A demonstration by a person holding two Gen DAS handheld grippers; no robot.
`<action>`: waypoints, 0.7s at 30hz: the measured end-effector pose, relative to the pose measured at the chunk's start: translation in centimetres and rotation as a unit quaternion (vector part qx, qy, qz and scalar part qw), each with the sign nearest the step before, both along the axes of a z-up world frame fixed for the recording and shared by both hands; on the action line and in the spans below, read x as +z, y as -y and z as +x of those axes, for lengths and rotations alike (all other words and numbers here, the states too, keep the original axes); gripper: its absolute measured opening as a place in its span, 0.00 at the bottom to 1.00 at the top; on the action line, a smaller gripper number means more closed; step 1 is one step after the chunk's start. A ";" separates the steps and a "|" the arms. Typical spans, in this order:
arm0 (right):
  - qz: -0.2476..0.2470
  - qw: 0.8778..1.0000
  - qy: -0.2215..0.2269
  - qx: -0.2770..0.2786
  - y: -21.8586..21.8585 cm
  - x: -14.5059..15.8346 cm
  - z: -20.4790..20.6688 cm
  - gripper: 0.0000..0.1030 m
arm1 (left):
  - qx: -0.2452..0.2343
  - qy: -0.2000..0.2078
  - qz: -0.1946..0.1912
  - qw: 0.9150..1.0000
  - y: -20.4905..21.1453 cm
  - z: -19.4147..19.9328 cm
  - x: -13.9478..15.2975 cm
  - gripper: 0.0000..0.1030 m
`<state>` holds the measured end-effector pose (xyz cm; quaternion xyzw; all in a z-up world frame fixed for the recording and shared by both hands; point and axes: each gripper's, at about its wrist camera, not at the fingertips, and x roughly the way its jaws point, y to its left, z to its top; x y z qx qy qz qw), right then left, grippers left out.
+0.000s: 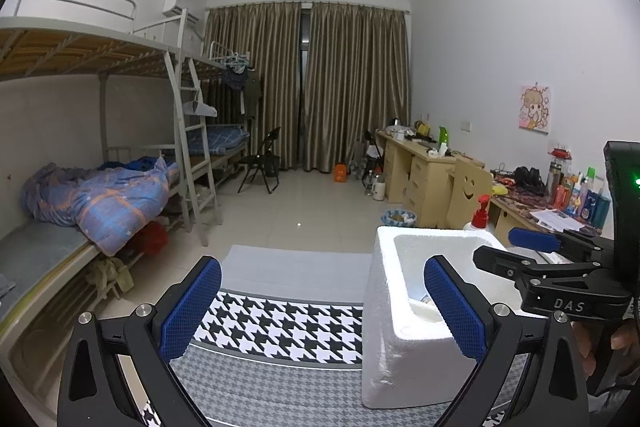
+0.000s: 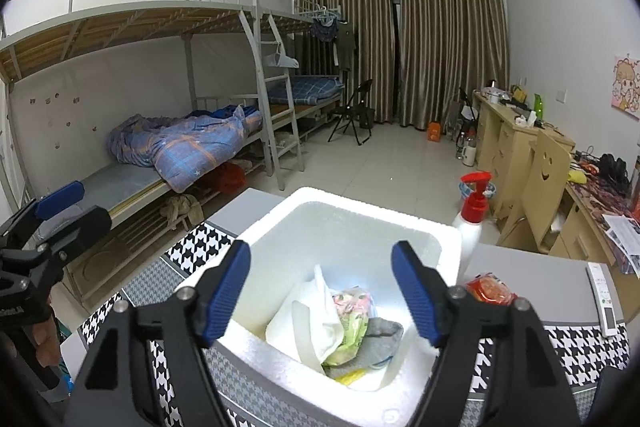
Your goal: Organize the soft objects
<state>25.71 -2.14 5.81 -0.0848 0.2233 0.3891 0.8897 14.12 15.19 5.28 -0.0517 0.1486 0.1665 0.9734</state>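
A white foam box (image 2: 280,223) stands on a table with a houndstooth cloth (image 1: 280,327). It holds soft things: a white cloth (image 2: 308,319), a pink and green packet (image 2: 352,315) and a grey sock (image 2: 380,339). My right gripper (image 2: 320,295) is open and empty, right above the box's opening. My left gripper (image 1: 324,307) is open and empty, left of the box (image 1: 400,347), above the cloth. The right gripper (image 1: 532,247) shows over the box in the left wrist view. The left gripper (image 2: 56,211) shows at the left edge of the right wrist view.
A red packet (image 2: 490,289) lies on the table right of the box. A pump bottle with a red top (image 2: 472,215) stands behind the box. A white remote (image 2: 604,299) lies at the right. Bunk beds (image 2: 160,147) line the left wall, desks (image 2: 516,143) the right.
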 end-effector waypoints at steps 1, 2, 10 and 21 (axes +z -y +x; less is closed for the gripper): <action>0.001 1.000 0.001 -0.002 0.0 0.1 -0.1 0.77 | 0.000 0.000 0.001 1.000 0.0 0.0 0.0 0.99; 0.002 1.000 0.002 -0.003 0.2 0.1 -0.2 0.78 | 0.000 0.001 0.000 1.000 -0.1 0.0 0.0 0.99; 0.007 1.000 0.009 -0.013 1.0 0.5 -0.7 0.89 | -0.011 0.002 0.007 1.000 0.5 0.1 0.2 0.99; 0.009 1.000 0.022 -0.018 1.9 1.2 -1.9 0.98 | -0.019 0.013 0.017 1.000 1.8 -0.3 0.9 0.99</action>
